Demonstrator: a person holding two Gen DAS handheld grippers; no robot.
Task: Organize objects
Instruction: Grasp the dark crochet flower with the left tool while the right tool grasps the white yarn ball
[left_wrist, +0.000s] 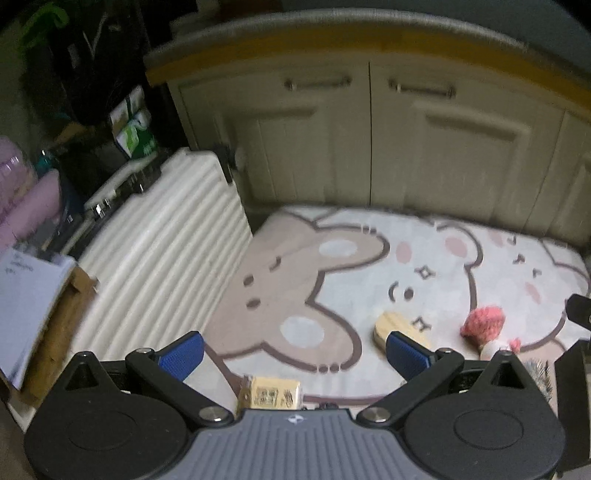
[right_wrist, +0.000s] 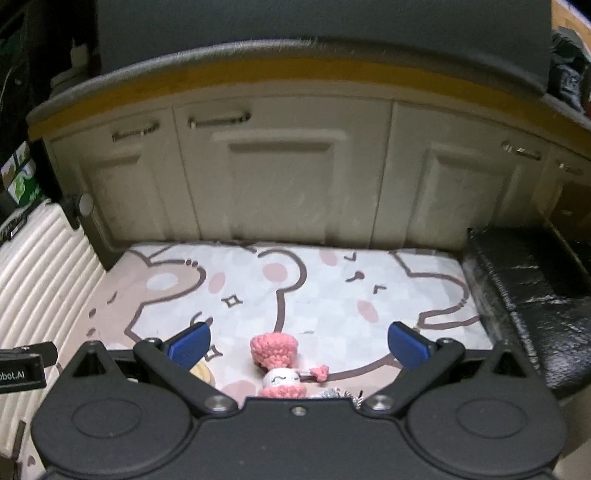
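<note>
A rug (left_wrist: 369, 269) with cartoon bears lies on the floor before a cabinet. My left gripper (left_wrist: 295, 352) is open above it, nothing between its blue pads. A small yellow packet (left_wrist: 271, 393) lies just under that gripper's body. A wooden block (left_wrist: 391, 326) rests on the rug by the right finger, and a pink crocheted doll (left_wrist: 484, 325) lies further right. In the right wrist view my right gripper (right_wrist: 299, 343) is open, with the pink doll (right_wrist: 277, 354) on the rug (right_wrist: 332, 295) between its fingers, untouched. The doll's lower part is hidden by the gripper body.
A white ribbed suitcase (left_wrist: 159, 258) stands at the rug's left edge. A cardboard box with paper (left_wrist: 33, 306) sits left of it. Cream cabinet doors (right_wrist: 280, 173) close off the far side. A black padded bench (right_wrist: 528, 295) borders the rug on the right.
</note>
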